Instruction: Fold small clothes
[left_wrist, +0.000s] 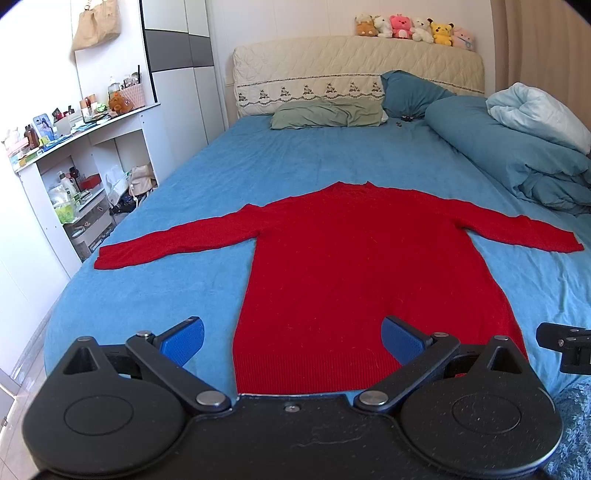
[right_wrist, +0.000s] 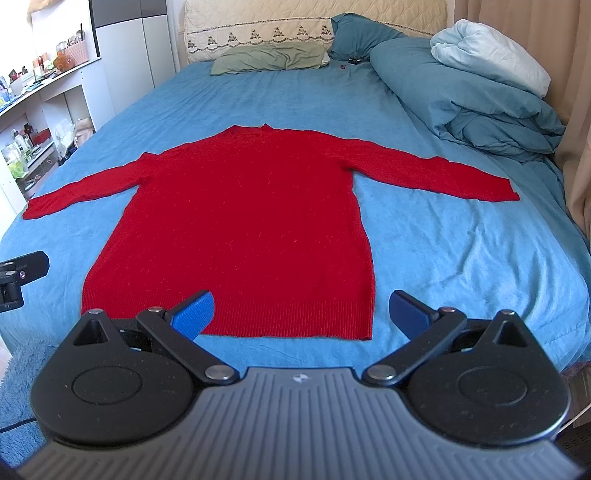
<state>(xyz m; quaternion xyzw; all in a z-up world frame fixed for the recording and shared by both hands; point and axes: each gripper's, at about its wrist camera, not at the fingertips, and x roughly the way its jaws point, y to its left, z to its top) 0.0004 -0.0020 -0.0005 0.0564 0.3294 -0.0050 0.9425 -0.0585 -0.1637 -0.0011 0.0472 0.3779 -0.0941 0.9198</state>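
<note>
A red long-sleeved sweater (left_wrist: 354, 258) lies flat on the blue bed sheet (left_wrist: 184, 288), sleeves spread to both sides, hem nearest me. It also shows in the right wrist view (right_wrist: 251, 221). My left gripper (left_wrist: 291, 338) is open and empty, held above the hem's left part. My right gripper (right_wrist: 301, 312) is open and empty, above the hem's right part. Part of the right gripper shows at the right edge of the left wrist view (left_wrist: 565, 347); part of the left gripper shows at the left edge of the right wrist view (right_wrist: 18, 277).
Pillows (left_wrist: 328, 114) and a rolled blue duvet (left_wrist: 517, 147) lie at the bed's head and right side. Plush toys (left_wrist: 413, 29) sit on the headboard. A cluttered white shelf unit (left_wrist: 81, 162) stands left of the bed. A curtain (right_wrist: 576, 110) hangs at the right.
</note>
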